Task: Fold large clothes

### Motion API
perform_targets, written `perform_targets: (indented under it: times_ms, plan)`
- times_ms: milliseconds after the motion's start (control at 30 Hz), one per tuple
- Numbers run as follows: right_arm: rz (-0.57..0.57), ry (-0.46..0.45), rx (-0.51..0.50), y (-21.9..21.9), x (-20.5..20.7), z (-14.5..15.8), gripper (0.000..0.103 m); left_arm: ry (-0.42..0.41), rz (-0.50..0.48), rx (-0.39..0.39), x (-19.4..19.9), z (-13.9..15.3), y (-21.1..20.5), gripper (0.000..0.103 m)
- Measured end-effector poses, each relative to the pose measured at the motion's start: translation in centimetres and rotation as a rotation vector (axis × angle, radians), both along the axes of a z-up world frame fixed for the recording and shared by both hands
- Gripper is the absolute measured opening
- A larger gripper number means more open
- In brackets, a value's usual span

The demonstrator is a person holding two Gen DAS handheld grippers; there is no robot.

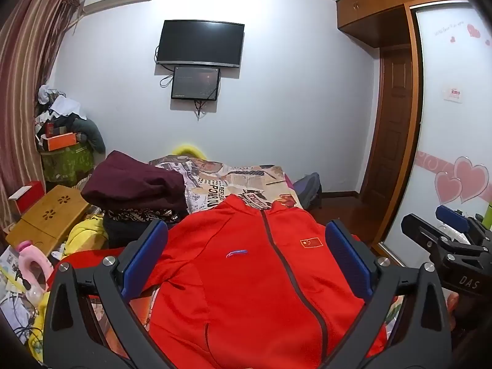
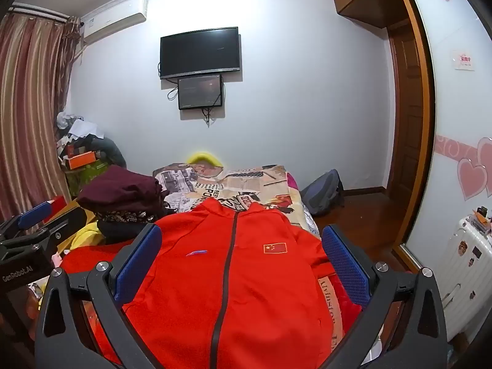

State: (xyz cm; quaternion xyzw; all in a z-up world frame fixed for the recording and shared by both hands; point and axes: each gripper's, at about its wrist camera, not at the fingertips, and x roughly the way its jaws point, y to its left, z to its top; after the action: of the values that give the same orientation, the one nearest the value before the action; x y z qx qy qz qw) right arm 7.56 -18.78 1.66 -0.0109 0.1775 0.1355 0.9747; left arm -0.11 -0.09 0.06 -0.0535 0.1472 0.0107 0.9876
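Red jacket (image 1: 246, 276) is lying face up and zipped on the bed (image 1: 246, 178), collar toward the far wall, one sleeve trailing off to the left. Both grippers are hovering above its lower half with jaws standing wide and nothing between the pads: the left gripper (image 1: 246, 258) over the chest, the right gripper (image 2: 243, 261) just beside it.

Risks, as I judge them: the fabric is looking thick and springy, so a pinch that is taking only the top layer is likely to lift the front away from the back and spoil the crease. A stack of dark clothes (image 1: 138, 190) is sitting close by the jacket's left shoulder, and a sleeve swung across could be catching on it. The right edge of the jacket is lying near the bed's side, so a pull that way could be dragging it off. The two grippers are also working close together and could be bumping.
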Motion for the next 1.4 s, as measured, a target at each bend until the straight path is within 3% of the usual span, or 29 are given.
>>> perform_targets:
  times_ms: [1400]
  plan:
    - [0.007,0.015,0.007,0.6,0.1,-0.5,0.103,0.005,-0.004,0.033,0.1,-0.1,-0.9,0.103]
